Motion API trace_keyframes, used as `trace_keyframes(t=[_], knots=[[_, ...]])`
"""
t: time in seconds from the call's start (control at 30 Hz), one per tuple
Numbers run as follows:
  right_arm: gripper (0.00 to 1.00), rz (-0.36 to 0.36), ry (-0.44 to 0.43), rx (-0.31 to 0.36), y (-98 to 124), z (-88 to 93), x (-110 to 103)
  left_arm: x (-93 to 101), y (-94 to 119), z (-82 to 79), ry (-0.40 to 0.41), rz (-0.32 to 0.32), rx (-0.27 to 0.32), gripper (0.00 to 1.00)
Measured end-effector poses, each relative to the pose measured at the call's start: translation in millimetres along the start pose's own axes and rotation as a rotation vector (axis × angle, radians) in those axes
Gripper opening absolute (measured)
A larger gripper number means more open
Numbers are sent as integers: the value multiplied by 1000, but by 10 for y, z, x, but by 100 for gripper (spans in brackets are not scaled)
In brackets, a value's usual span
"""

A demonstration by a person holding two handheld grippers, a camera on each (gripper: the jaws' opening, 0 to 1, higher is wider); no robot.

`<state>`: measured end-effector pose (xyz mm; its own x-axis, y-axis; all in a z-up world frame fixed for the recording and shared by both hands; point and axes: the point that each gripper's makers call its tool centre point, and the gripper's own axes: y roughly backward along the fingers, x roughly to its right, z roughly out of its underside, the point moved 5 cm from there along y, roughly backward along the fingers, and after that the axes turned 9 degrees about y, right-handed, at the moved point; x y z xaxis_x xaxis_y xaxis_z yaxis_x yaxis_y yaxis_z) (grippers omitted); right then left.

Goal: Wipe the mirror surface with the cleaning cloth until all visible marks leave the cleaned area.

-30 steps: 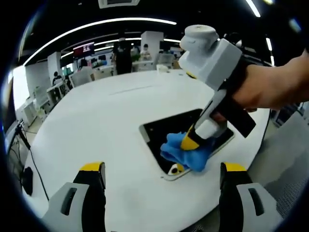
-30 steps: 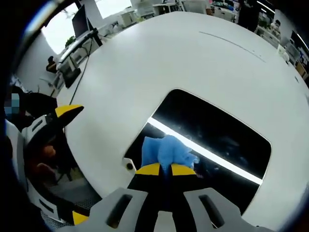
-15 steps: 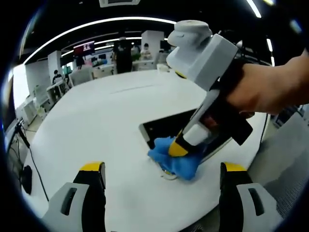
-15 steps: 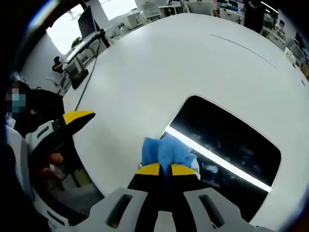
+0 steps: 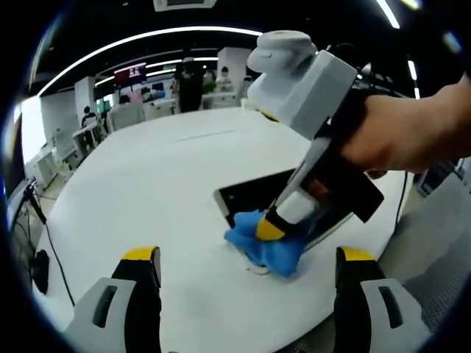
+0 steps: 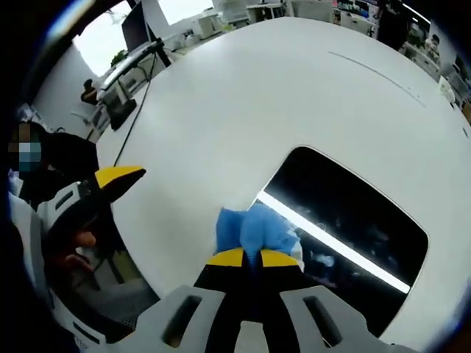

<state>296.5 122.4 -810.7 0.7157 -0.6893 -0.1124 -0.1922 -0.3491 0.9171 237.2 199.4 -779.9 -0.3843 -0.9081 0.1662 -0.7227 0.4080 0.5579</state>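
A dark rectangular mirror [image 6: 346,220] with a pale frame lies flat on the round white table [image 6: 243,95]. My right gripper [image 6: 249,257] is shut on the blue cleaning cloth [image 6: 254,228] and presses it on the mirror's near corner. In the left gripper view the right gripper [image 5: 271,229] comes in from the right, held by a hand, with the blue cloth [image 5: 257,246] under its yellow tip on the corner of the mirror [image 5: 254,198]. My left gripper [image 5: 246,261] hovers open over the table's near edge, nothing between its fingers [image 5: 140,257].
The table [image 5: 147,184] has wide bare room behind and left of the mirror. Desks, monitors and people stand in the office beyond. The left gripper's yellow-tipped finger [image 6: 114,176] shows at the left in the right gripper view, off the table's edge.
The right gripper slid the cloth from the mirror's inner area out to its near corner, over the frame edge. The left gripper has stayed still and open.
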Motion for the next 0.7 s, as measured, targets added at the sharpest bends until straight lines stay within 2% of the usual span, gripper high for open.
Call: trace_keyframes(t=[0.27, 0.43, 0.57, 0.7], knots=[[1, 19, 50, 6, 53, 27, -53, -8, 5, -8, -1, -5, 7, 99], [1, 2, 13, 10, 18, 12, -5, -19, 10, -17, 2, -11, 15, 99], [0, 15, 4, 30, 36, 32, -27, -18, 13, -20, 3, -11, 17, 99], [0, 17, -70, 76, 41, 49, -5, 2, 18, -22, 10, -1, 21, 99]])
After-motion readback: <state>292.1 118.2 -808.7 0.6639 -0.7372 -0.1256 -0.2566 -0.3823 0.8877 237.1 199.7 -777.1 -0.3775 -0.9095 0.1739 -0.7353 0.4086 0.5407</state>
